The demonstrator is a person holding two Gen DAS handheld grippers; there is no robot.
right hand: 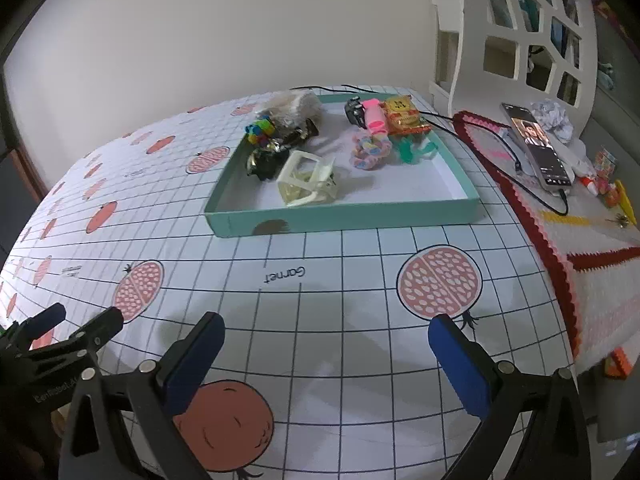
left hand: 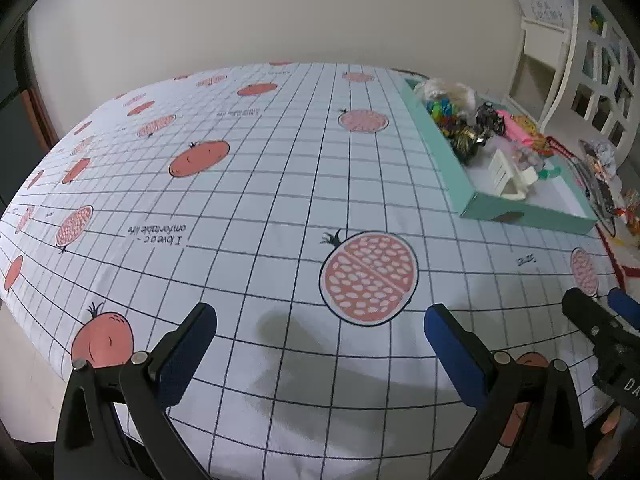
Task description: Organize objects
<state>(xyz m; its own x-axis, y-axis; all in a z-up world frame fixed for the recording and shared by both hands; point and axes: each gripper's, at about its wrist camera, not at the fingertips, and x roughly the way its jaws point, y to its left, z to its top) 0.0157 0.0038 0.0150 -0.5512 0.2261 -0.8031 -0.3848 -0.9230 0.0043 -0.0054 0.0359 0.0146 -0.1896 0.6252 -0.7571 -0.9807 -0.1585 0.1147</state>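
Left wrist view: left gripper [left hand: 320, 340] — jaws spread wide, empty, over the tablecloth [left hand: 280, 184]; teal tray [left hand: 440, 152] far right.

Right wrist view: right gripper [right hand: 326, 350] likewise agape, empty; tray holds cream clip [right hand: 308, 180], pastel scrunchie [right hand: 370, 150] — advisably approach straight, clearing the rim.

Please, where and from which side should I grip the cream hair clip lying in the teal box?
Probably the hair clip's raised square frame. It stands above the teal box's floor with bare floor around it, so come from above with the open right gripper, one finger either side.
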